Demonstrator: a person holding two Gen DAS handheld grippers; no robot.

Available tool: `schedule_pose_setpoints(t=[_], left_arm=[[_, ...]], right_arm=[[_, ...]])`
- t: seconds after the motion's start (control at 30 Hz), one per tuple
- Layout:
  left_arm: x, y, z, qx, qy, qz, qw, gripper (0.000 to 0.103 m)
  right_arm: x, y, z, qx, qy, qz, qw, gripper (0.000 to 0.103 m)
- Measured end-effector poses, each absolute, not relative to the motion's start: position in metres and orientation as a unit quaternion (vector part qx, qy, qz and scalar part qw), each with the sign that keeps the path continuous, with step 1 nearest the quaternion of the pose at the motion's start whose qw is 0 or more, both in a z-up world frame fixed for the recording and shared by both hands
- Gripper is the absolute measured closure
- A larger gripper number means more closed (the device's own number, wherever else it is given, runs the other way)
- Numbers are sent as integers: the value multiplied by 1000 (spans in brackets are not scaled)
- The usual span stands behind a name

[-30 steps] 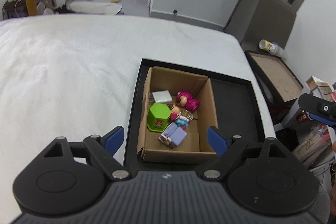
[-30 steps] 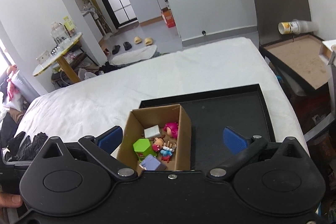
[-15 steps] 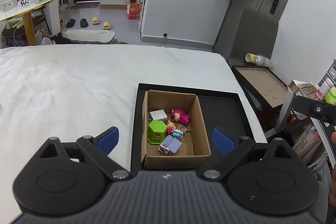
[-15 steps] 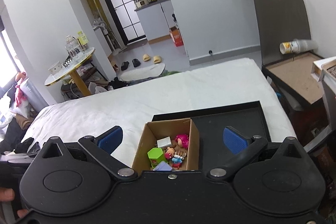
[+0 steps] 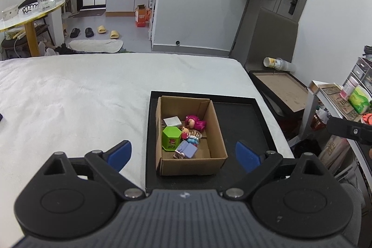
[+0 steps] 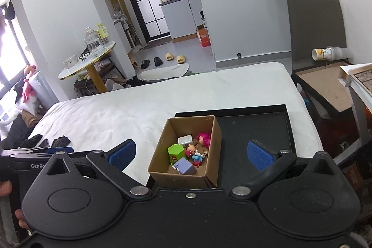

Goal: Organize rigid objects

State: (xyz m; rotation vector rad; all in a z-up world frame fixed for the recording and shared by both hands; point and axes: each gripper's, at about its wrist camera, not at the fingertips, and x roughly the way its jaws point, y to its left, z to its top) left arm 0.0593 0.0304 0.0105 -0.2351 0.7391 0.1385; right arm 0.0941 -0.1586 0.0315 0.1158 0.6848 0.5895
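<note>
A cardboard box (image 5: pixel 216 122) (image 6: pixel 160 157) stands in the left half of a black tray (image 5: pixel 241 117) (image 6: pixel 255 129) on a white bed. In the box lie a green hexagonal container (image 5: pixel 171 138) (image 6: pixel 175 153), a white block (image 5: pixel 172 121) (image 6: pixel 185 139), a pink-haired doll (image 5: pixel 195 123) (image 6: pixel 204 138), a small figure (image 5: pixel 191 135) (image 6: pixel 194 153) and a lilac toy (image 5: pixel 186 150) (image 6: pixel 184 166). My left gripper (image 5: pixel 183 155) is open and empty, raised above and behind the box. My right gripper (image 6: pixel 191 153) is open and empty, also raised well back.
The white bed (image 5: pixel 81 97) (image 6: pixel 116 113) spreads left of the tray. Dark clothes (image 6: pixel 46 142) lie at its left edge. A low dark table with a brown top (image 5: pixel 281 90) (image 6: pixel 325 87) stands right of the bed, with a tipped cup (image 5: pixel 276 63). Cluttered shelves (image 5: pixel 344 97) stand at far right.
Both grippers have drawn up and back from the box, so it looks smaller and more of the room shows. Both stay open and empty. The box's contents have not moved.
</note>
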Motion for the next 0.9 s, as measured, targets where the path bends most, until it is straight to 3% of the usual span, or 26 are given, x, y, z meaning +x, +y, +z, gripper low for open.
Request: schedule_pose_setpoints(t=[0.9], left_arm=[[4,15,35,-84,332,75,937,7]], right_arm=[[48,-178,52,40,309,278,909,0]])
